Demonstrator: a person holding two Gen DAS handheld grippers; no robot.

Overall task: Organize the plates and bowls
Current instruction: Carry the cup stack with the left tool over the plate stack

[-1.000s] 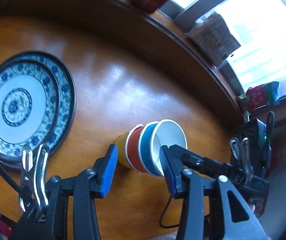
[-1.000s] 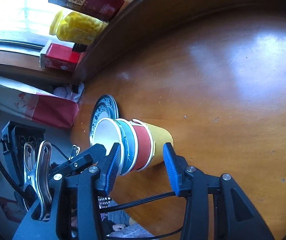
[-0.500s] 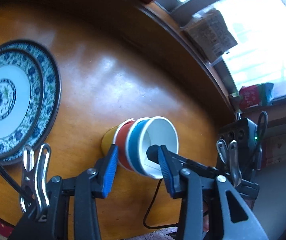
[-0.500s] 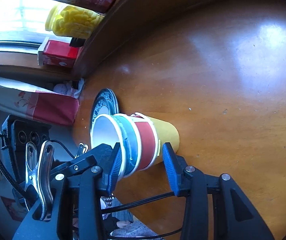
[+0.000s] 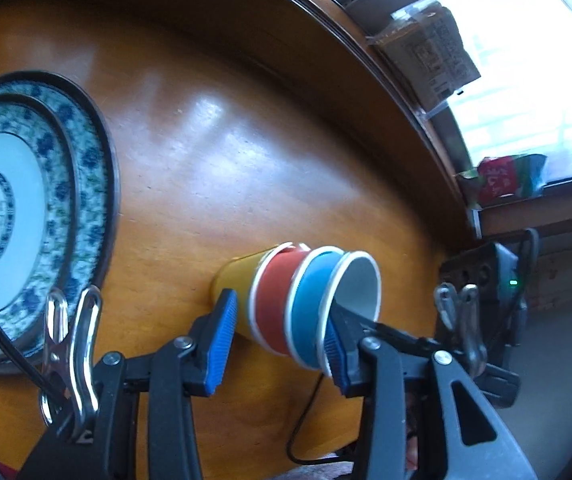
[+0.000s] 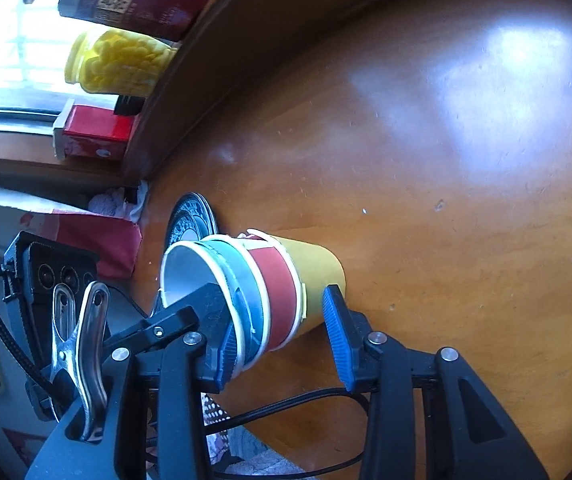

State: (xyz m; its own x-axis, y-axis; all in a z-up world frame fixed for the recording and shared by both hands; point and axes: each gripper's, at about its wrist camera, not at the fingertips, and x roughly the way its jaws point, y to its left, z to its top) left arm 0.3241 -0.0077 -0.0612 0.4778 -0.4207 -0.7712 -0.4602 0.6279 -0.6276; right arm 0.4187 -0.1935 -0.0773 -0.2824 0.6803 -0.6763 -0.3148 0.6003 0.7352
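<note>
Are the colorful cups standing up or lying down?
Lying down. The nested cups rest sideways on the wooden table; the white inside of the front cup faces the table's edge.

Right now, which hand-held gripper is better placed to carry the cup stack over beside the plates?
Left, probably. The left hand-held gripper straddles the cup stack, and the plates lie on its side; from the right hand-held gripper they sit beyond the stack.
</note>
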